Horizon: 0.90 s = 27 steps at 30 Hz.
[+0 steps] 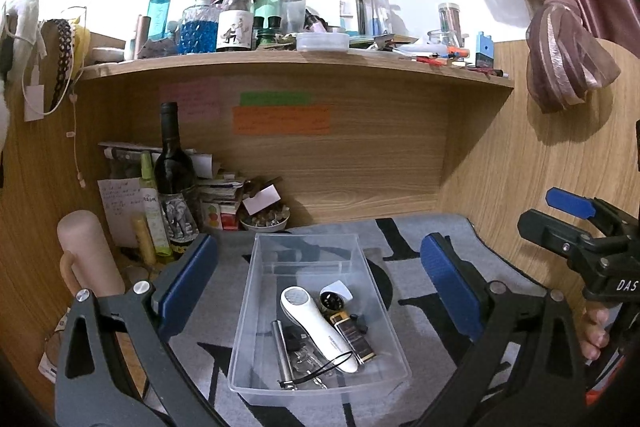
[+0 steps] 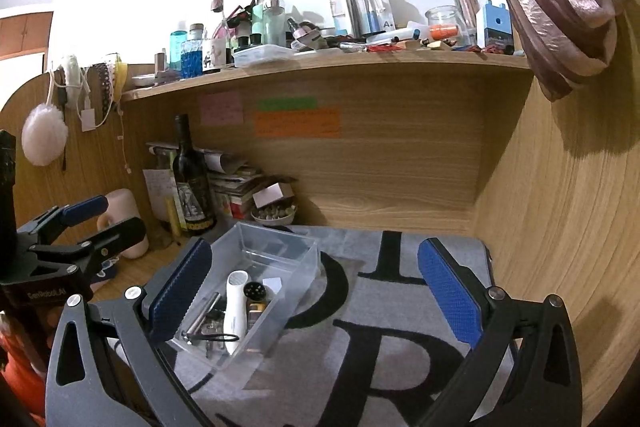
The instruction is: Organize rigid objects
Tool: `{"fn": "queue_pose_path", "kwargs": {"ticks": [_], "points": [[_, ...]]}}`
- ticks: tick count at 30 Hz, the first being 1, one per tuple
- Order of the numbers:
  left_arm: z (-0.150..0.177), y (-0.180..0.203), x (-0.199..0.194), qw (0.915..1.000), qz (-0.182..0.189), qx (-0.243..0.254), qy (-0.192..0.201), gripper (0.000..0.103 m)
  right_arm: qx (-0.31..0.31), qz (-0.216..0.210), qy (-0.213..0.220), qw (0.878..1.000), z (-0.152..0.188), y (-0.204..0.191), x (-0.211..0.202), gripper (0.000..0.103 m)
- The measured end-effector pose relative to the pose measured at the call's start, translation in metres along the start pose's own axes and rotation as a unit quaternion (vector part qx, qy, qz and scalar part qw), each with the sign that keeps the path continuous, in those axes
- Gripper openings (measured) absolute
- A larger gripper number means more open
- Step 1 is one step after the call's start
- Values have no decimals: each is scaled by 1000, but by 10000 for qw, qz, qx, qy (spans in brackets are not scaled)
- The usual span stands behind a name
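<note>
A clear plastic bin (image 1: 245, 291) (image 2: 280, 233) stands on a grey mat with black letters. Inside lie a white handheld device (image 1: 316, 327) (image 2: 236, 311), a round black watch (image 1: 332, 301) (image 2: 255, 291), a metal pen (image 1: 282, 351) (image 2: 204, 315) and a brown-and-gold strap (image 1: 356, 337). My left gripper (image 1: 320, 283) hovers open in front of the bin, its blue pads wide on either side and off its walls. My right gripper (image 2: 316, 291) is open too, just right of the bin, holding nothing. Each gripper shows at the edge of the other's view: right gripper (image 1: 536, 209), left gripper (image 2: 124, 215).
A dark wine bottle (image 1: 172, 179) (image 2: 192, 179), a pink mug (image 1: 90, 255), stacked papers and a bowl of small pieces (image 1: 264, 221) crowd the back left corner. A cluttered shelf (image 1: 280, 61) runs overhead. A wooden side wall (image 2: 560, 227) and a tied curtain (image 1: 560, 59) close the right.
</note>
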<state>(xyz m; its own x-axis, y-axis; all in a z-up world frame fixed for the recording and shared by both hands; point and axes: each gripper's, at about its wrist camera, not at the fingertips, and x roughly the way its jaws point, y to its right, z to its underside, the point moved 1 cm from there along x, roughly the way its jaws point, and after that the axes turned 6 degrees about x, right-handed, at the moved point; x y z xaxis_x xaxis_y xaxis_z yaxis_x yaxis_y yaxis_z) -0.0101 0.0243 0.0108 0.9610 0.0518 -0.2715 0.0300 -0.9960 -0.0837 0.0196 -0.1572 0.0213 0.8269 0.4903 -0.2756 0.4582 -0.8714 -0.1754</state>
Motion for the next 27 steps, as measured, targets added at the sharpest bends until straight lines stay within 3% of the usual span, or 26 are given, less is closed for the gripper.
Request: {"fn": "queue_pose_path", "kwargs": {"ticks": [27], "points": [[2, 2, 8, 9999, 71, -75, -86, 103, -54, -92, -111, 9999, 2, -2, 6, 103]]}}
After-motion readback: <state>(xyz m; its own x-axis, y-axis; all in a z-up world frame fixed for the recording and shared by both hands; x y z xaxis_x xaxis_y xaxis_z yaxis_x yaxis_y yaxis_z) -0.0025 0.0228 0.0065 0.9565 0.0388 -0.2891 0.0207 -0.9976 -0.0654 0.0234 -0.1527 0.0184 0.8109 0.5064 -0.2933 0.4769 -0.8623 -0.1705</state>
